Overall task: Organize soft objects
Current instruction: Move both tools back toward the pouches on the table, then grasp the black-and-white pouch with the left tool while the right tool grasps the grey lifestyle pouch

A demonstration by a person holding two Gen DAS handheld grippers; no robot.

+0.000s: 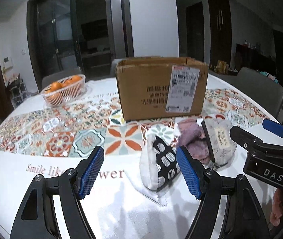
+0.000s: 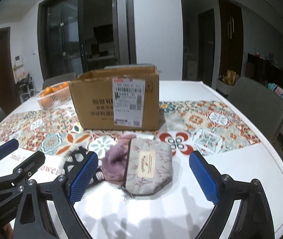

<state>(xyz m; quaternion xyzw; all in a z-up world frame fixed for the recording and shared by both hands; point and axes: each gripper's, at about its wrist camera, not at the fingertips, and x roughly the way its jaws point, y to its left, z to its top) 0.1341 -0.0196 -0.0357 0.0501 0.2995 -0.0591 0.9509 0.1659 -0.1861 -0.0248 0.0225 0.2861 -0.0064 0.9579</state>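
A black-and-white patterned pouch (image 1: 159, 163) lies on the table, just inside my left gripper's right finger. My left gripper (image 1: 141, 171) is open and empty. A mauve fuzzy cloth (image 1: 191, 137) and a grey floral zip pouch (image 2: 149, 165) lie beside it. My right gripper (image 2: 143, 177) is open, its fingers on either side of the grey pouch, not touching it. The grey pouch (image 1: 221, 139) and the right gripper (image 1: 264, 139) also show in the left wrist view. An open cardboard box (image 2: 117, 101) stands behind the soft objects.
A basket of oranges (image 1: 65, 89) sits at the back left. A patterned runner (image 2: 207, 119) crosses the white table. Grey chairs (image 2: 259, 101) stand around the table. The left gripper (image 2: 8, 159) shows at the left of the right wrist view.
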